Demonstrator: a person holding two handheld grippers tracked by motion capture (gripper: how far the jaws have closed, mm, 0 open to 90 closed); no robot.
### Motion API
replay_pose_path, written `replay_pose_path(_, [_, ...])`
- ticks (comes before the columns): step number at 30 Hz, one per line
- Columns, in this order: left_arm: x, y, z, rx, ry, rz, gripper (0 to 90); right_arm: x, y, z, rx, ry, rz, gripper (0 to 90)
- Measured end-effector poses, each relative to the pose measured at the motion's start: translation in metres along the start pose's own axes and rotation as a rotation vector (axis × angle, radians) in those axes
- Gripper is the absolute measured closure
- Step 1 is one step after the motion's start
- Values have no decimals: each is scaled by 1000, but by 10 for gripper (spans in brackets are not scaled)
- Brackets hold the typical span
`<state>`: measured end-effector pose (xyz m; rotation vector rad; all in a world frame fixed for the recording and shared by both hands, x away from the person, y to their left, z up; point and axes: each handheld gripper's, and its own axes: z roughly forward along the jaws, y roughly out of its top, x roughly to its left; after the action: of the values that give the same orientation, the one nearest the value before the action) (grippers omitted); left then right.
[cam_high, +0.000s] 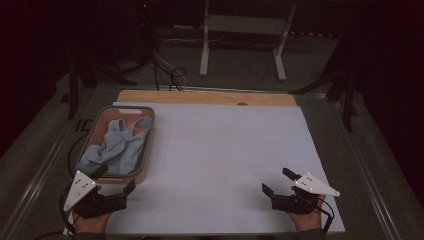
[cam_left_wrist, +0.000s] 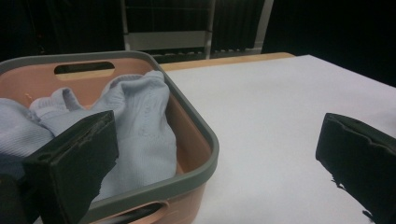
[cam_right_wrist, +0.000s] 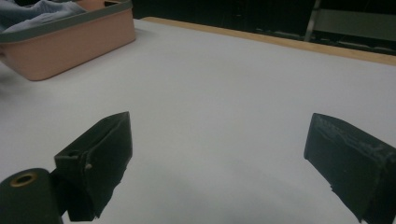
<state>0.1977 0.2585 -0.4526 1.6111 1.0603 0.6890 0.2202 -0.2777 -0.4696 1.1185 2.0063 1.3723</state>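
A pink basket with a grey rim stands at the table's left and holds a crumpled light-blue cloth. My left gripper rests at the near left, just in front of the basket, open with nothing between its jaws. In the left gripper view the basket and cloth lie close ahead on the left, between and behind the jaws of the gripper. My right gripper sits at the near right on the white table sheet, open and empty; the right gripper view shows it over bare sheet, with the basket far off at upper left.
A white sheet covers the table, with a wooden strip along its far edge. Beyond the table stand a white metal frame and dark cables on the floor.
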Motion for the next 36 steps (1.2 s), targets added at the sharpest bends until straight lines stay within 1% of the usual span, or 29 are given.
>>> replay_pose_path(6, [0, -1, -1, -14, 13, 13, 7, 1, -1, 2, 0, 5, -7, 79])
replay_pose_path(10, [0, -1, -2, -28, 12, 8, 7, 0, -1, 2, -1, 2, -3, 79])
replay_pose_path(12, [0, 0, -3, -36, 23, 28, 7, 0, -1, 4, 2, -3, -6, 79])
replay_pose_path(16, [2, 1, -5, -44, 29, 28, 7, -2, -1, 5, -1, -4, 0, 79])
replay_pose_path(20, [4, 3, -8, -42, 37, 31, 7, -4, -2, 8, 10, -5, 13, 79])
replay_pose_path(21, [5, 4, -9, -42, 37, 21, 7, -5, -2, 8, 4, -5, 10, 79])
replay_pose_path(22, [6, 5, -10, -44, 35, 21, 7, -4, -2, 8, 2, -6, 9, 79])
replay_pose_path(25, [8, 9, -12, -21, 28, 9, 7, -3, -2, 9, 4, -5, 7, 79])
replay_pose_path(26, [8, 9, -12, -21, 28, 9, 7, -3, -2, 9, 4, -5, 7, 79])
replay_pose_path(27, [9, 10, -13, 1, 24, -3, 7, -3, -2, 9, 5, -3, 6, 79])
replay_pose_path(28, [9, 10, -13, 1, 24, -3, 7, -3, -2, 9, 5, -3, 6, 79])
replay_pose_path(29, [12, 13, -13, 46, 14, -33, 7, -3, -2, 10, 6, -2, 8, 79])
replay_pose_path(30, [14, 14, -12, 66, 8, -44, 7, -3, -2, 10, 6, -2, 9, 79])
replay_pose_path(34, [16, 15, -12, 75, 8, -55, 7, -3, -2, 10, 12, -4, 14, 79])
replay_pose_path(36, [16, 16, -12, 86, 9, -51, 7, -3, -2, 10, 14, -3, 14, 79])
